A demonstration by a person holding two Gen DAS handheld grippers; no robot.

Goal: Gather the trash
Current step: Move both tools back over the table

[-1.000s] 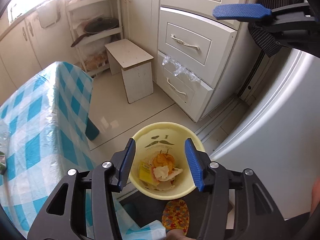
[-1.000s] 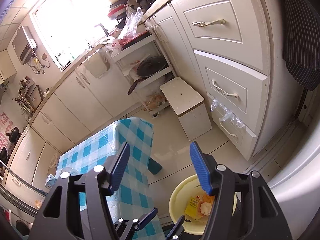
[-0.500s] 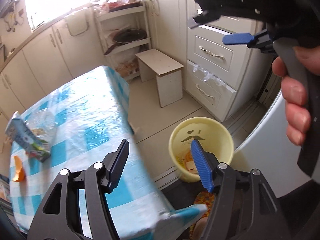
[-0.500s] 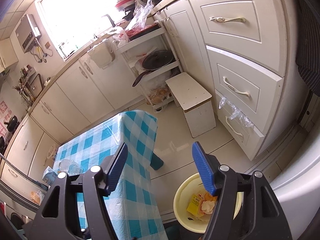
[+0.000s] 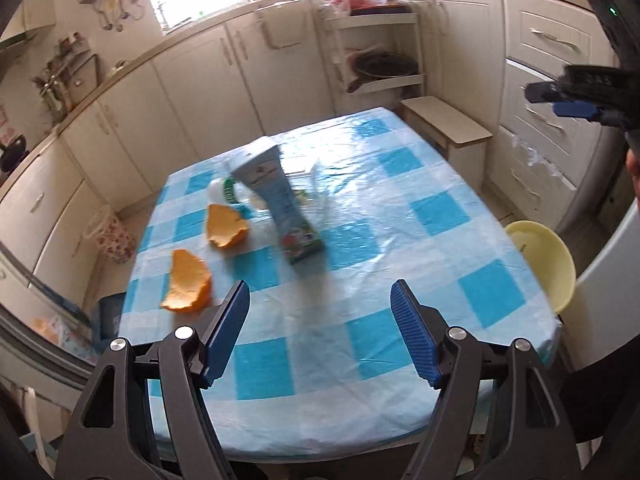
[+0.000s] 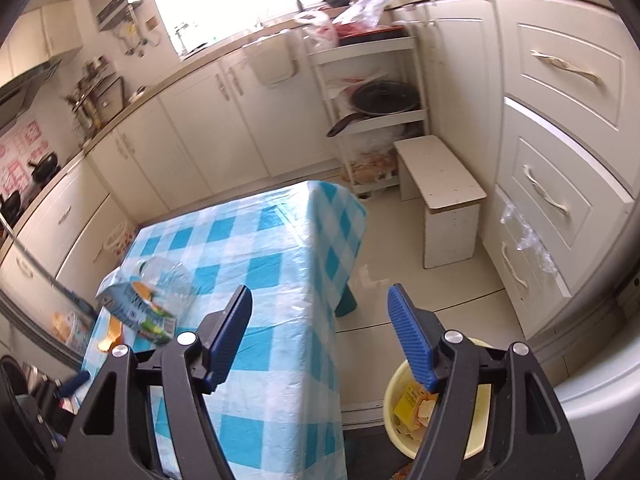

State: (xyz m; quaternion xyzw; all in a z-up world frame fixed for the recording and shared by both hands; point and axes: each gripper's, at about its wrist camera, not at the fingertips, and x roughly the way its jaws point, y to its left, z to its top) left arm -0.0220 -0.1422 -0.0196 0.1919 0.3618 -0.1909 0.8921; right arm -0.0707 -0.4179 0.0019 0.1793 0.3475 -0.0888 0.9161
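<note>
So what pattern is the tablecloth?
Blue and white check; the tablecloth shows best in the left wrist view.

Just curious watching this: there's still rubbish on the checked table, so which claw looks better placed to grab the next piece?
Probably the left claw: open, over the blue checked table, facing the orange peel. The right claw points floorward.

Left gripper held level, blue-padded jaws spread wide with nothing between them, right gripper likewise gaping and empty, its blue pad tip and the holding hand at the left view's right edge.
</note>
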